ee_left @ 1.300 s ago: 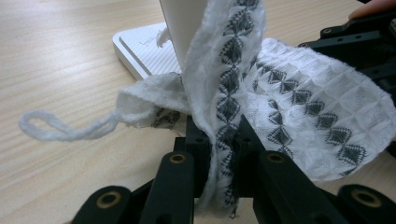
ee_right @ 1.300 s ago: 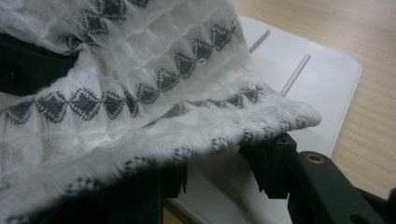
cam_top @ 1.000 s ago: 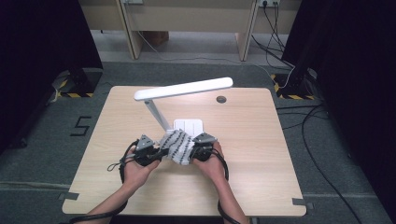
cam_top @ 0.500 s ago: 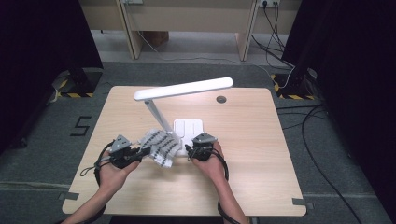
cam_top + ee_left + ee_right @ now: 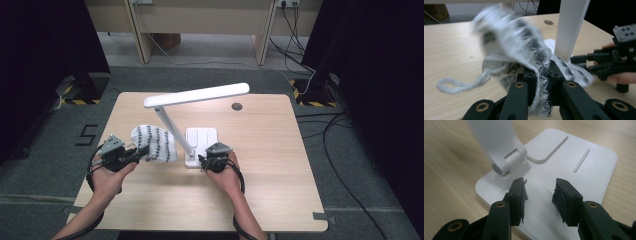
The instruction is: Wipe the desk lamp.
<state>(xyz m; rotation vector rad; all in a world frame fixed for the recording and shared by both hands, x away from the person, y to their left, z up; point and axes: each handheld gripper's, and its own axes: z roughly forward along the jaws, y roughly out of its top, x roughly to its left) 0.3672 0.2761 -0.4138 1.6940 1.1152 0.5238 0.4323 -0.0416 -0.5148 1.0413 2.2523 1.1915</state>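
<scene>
A knitted white cloth with black patterning (image 5: 155, 142) hangs off the table, left of the lamp's stem. My left gripper (image 5: 139, 151) is shut on its lower edge. In the left gripper view the cloth (image 5: 524, 42) is blurred, bunched between the closed jaws of the left gripper (image 5: 541, 75), and a yarn loop (image 5: 461, 83) dangles at the left. My right gripper (image 5: 203, 160) sits at the front edge of the white lamp base (image 5: 205, 137). In the right gripper view, that right gripper (image 5: 539, 188) is open over the base (image 5: 584, 170), nothing between its jaws, beside the lamp's hinge (image 5: 506, 162).
The white desk lamp's long head (image 5: 197, 95) reaches across above the table's middle, and its slanted stem (image 5: 571, 27) stands close to the cloth. The wooden table (image 5: 280, 150) has a round cable hole (image 5: 236, 106) at the back. Cables lie on the floor at the right.
My left gripper has carried the cloth leftward and upward, away from the right gripper and the lamp base. The right gripper has kept its place.
</scene>
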